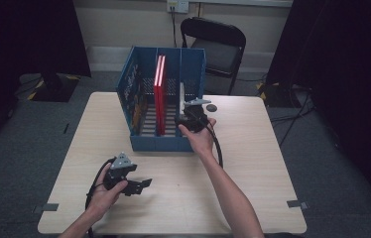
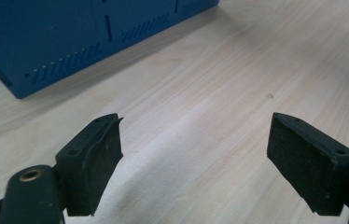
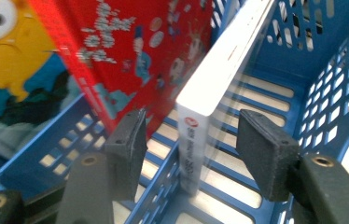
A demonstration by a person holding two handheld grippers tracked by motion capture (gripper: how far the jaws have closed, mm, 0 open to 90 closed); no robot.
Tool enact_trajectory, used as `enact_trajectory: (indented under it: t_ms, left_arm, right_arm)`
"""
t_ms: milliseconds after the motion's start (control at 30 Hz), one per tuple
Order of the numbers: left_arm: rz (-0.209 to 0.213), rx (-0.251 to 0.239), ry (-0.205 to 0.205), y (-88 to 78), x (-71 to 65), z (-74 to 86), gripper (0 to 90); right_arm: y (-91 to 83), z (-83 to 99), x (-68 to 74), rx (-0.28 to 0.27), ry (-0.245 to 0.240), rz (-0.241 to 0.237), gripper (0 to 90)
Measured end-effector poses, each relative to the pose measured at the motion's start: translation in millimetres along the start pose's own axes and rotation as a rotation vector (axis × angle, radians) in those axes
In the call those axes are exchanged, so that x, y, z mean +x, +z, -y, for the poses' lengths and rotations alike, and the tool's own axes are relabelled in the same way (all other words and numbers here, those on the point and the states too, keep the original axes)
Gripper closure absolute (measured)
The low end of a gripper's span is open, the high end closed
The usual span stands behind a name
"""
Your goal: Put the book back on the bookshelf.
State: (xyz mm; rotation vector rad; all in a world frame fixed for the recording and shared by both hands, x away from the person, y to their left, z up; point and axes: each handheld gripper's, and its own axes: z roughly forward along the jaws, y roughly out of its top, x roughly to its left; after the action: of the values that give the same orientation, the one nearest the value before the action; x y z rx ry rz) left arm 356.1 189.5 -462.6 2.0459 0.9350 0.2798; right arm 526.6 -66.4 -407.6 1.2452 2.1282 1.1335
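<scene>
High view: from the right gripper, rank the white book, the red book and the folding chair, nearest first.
From the right gripper:
1. White book, right compartment of the blue rack, directly at the jaws.
2. Red book, middle compartment, to its left.
3. Folding chair, beyond the table's far edge.

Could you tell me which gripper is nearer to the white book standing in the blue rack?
The right. The right gripper has its jaws on either side of the white book, pads off it. The left gripper hovers over the table, in front of the blue rack.
</scene>
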Motion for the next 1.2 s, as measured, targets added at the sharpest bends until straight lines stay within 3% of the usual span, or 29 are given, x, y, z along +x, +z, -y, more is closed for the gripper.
enact_trajectory:
  t_ms: [100,367,733,867,1200]
  left_arm:
    - [-0.019,-0.014,-0.017,-2.1,3.0,-0.1,17.3]
    - [-0.042,-0.017,-0.025,-4.4,6.7,1.4,17.0]
    - [-0.058,-0.021,-0.018,-4.4,8.4,3.1,16.6]
    - [-0.057,-0.021,-0.024,-4.8,8.6,2.9,16.6]
    - [-0.103,-0.039,-0.050,-10.7,15.7,3.2,16.3]
  right_arm:
    - [-6.0,0.7,1.8,-0.014,-0.013,-0.003,37.2]
    - [-39.5,11.0,4.3,-0.074,-0.026,-0.089,26.3]
    - [-81.1,22.8,-8.6,-0.120,-0.029,-0.131,21.8]
    - [-97.4,33.5,-17.5,-0.114,-0.032,-0.110,20.6]
    - [-132.0,64.7,-37.0,-0.106,-0.003,-0.081,18.5]
